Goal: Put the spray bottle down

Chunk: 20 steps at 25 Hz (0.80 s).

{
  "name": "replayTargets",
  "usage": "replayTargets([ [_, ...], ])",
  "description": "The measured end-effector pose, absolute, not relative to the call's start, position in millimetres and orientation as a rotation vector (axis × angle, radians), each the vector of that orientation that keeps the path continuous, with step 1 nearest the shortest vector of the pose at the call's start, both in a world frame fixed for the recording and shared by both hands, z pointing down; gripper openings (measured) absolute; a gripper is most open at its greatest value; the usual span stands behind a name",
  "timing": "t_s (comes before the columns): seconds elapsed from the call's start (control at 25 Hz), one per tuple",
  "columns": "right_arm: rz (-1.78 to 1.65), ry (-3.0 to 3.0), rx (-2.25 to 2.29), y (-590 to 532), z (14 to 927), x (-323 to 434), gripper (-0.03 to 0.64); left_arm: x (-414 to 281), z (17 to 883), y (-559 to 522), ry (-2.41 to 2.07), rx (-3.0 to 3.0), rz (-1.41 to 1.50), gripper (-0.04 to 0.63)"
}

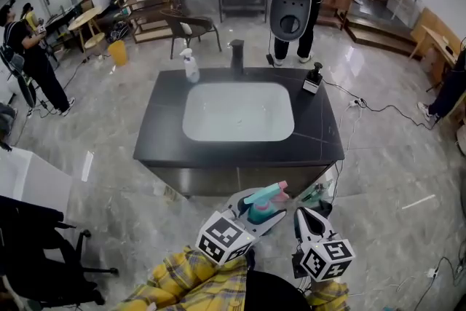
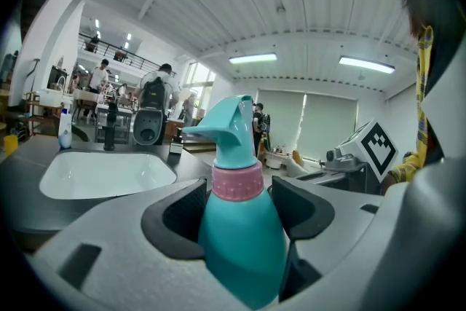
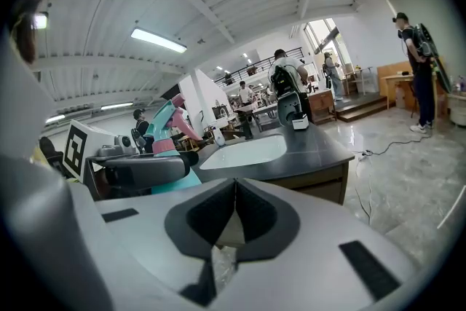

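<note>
A basin (image 1: 238, 111) lies in the counter (image 1: 160, 135), a faucet (image 1: 237, 54) behind it, a bottle (image 1: 190, 66) at back left, a small stand (image 1: 314, 78) at back right. Before the counter, the spray bottle (image 1: 261, 196) sits in the left hand-held gripper (image 1: 269, 210).

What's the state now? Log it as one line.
left gripper: shut on teal spray bottle | right gripper: shut | bottle: aloft, short of black sink counter | step: not yet down

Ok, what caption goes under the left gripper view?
Left gripper shut on a teal spray bottle, with the white sink ahead.
</note>
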State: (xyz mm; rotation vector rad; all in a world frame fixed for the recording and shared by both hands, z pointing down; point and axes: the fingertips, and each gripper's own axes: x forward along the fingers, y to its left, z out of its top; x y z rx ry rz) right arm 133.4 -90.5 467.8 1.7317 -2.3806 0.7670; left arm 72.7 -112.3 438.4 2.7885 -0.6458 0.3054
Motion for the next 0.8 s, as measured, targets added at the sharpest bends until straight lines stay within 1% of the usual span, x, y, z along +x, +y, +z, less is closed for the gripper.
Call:
replayTargets([
  [0.8, 0.745, -2.357, 1.748, -208, 472, 125, 0.006, 70, 448, -219, -0.566, 2.803, 0.314, 0.278],
])
